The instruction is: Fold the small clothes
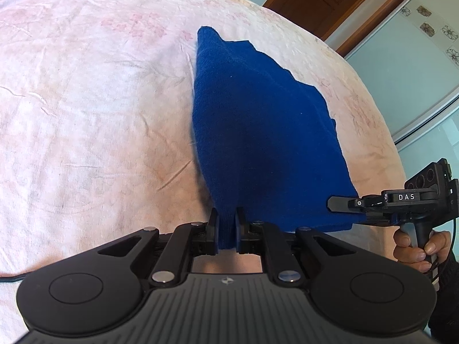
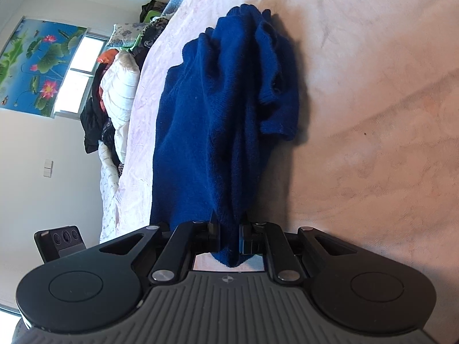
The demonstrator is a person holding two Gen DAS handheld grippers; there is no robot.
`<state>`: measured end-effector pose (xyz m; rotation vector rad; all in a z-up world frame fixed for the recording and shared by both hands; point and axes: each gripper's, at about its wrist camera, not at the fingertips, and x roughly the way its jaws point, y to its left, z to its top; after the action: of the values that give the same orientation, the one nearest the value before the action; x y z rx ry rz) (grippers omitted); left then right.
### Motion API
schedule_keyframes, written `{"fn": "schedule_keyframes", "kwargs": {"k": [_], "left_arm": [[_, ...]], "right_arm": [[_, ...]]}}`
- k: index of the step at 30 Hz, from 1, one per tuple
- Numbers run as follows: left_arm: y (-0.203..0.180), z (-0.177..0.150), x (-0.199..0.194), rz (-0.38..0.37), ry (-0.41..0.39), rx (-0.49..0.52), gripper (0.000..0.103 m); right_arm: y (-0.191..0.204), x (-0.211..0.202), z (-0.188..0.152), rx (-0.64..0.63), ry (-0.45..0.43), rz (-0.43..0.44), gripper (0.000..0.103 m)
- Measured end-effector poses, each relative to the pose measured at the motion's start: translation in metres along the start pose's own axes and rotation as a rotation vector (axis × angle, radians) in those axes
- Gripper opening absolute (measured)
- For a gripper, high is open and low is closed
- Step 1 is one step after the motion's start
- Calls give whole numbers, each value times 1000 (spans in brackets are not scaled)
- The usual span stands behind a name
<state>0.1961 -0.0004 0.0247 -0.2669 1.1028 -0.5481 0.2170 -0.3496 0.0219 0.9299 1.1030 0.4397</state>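
On the pink bedsheet [image 1: 86,100] lies the blue sweater [image 1: 258,120], partly lifted at its near edge. Left gripper [image 1: 226,229] is pinched tight on one bunched corner of that edge, and the right gripper [image 2: 229,238] is clamped on another corner of the sweater, with a sleeve flopped over on the far side of it. Looks to me like they're mid-fold, both corners picked up and held. Next move probably needs both hands carrying that edge over toward the far end of the sweater together, keeping the cloth taut so it lands flat, then letting go.
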Motion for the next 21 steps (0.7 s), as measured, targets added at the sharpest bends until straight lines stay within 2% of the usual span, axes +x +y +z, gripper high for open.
{"fn": "schedule_keyframes", "kwargs": {"k": [3, 7, 13, 19, 21], "left_arm": [[-1, 2, -8, -22, -3, 3, 9], [-3, 4, -12, -33, 0, 19, 9], [-1, 2, -19, -73, 12, -19, 9], [-3, 0, -41, -142, 6, -30, 9], [-2, -5, -41, -134, 9, -17, 9]], "right_arm": [[7, -6, -2, -16, -5, 32, 15], [9, -10, -2, -35, 4, 25, 15], [3, -13, -5, -10, 6, 36, 15], [15, -27, -6, -34, 45, 71, 15], [15, -31, -8, -45, 58, 68, 15]]}}
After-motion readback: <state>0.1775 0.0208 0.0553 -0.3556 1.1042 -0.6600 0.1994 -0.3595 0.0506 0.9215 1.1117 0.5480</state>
